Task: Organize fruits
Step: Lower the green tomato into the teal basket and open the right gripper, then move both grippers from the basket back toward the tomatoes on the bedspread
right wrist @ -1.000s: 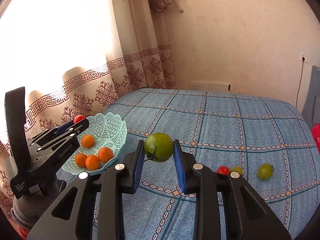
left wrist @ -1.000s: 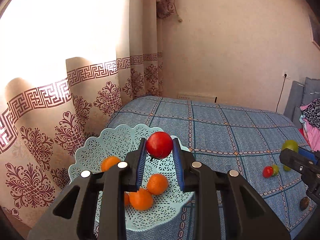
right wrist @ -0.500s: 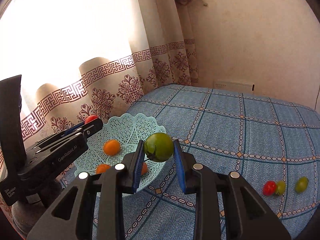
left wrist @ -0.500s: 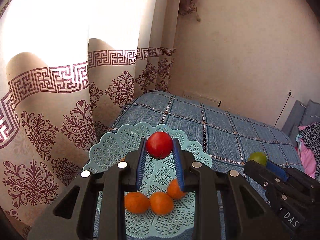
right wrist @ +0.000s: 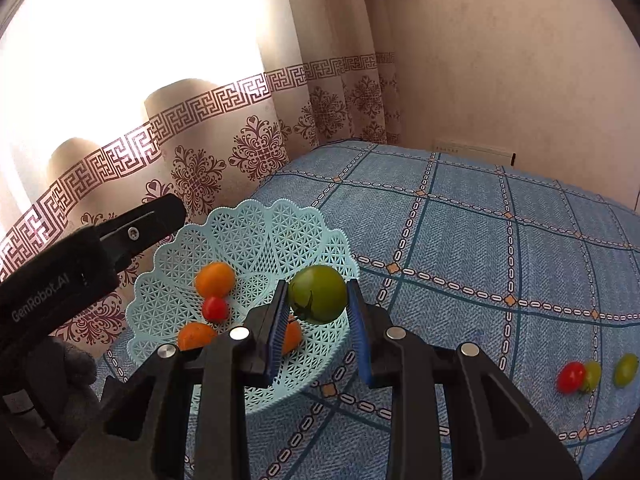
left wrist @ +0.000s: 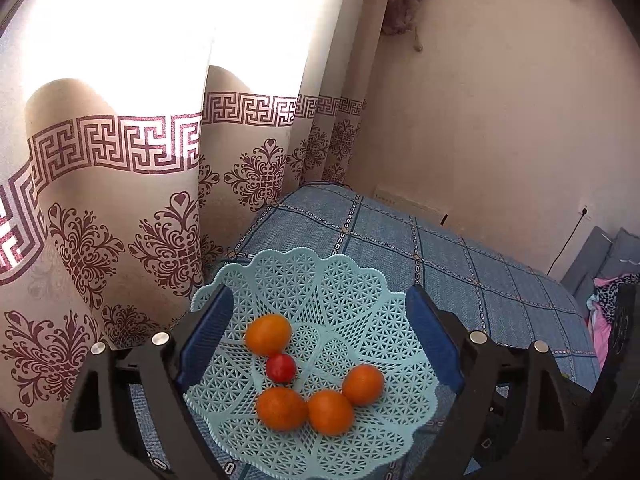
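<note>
A light blue lattice basket [left wrist: 352, 280] [right wrist: 256, 232] sits on the blue checked bedspread near the curtain. Inside lie several orange fruits [left wrist: 268, 334] [right wrist: 215, 279] and a small red tomato [left wrist: 281, 367] [right wrist: 215, 308]. My left gripper [left wrist: 318, 340] hangs open above the basket with nothing between its fingers; in the right wrist view it appears at the left [right wrist: 160, 216]. My right gripper [right wrist: 318, 334] is shut on a green tomato [right wrist: 318, 294] over the basket's right rim.
On the bedspread [right wrist: 480, 240] at the right lie a red tomato [right wrist: 571, 376] and two small green fruits [right wrist: 626, 370]. A patterned curtain [left wrist: 120, 200] hangs just left of the basket. Pink clothing [left wrist: 604, 312] lies at the far right.
My left gripper opened and the red tomato dropped into the basket among the oranges. My right gripper carried the green tomato leftward to the basket's rim.
</note>
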### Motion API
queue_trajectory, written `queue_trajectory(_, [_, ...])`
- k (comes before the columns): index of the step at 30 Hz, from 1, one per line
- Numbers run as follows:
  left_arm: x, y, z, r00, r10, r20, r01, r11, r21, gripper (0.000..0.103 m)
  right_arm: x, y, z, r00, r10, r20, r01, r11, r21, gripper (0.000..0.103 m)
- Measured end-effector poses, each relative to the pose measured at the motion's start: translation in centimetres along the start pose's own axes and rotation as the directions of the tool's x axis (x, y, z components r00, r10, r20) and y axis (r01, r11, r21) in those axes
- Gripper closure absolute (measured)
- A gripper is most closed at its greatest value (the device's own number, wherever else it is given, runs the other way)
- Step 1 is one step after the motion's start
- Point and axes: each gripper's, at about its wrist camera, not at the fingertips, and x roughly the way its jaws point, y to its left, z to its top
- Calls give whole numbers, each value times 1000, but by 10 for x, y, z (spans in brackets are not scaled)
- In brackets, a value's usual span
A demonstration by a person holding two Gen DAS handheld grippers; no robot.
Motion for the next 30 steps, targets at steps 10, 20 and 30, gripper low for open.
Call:
queue_trajectory(10, [-13, -2, 4, 999, 16, 52, -16, 1000, -6, 6, 23, 15, 7, 1000, 4, -15, -4, 1000, -14, 73])
queue_trajectory(20, [-8, 10, 5, 998, 30, 46, -26, 997, -68, 3, 17, 11, 2, 1000, -7, -5, 7, 1000, 8, 38])
queue_trajectory(30, [-2, 3, 1, 999, 30, 35, -28, 998, -49, 3, 0, -12, -3, 999, -34, 15, 33, 997, 64, 38])
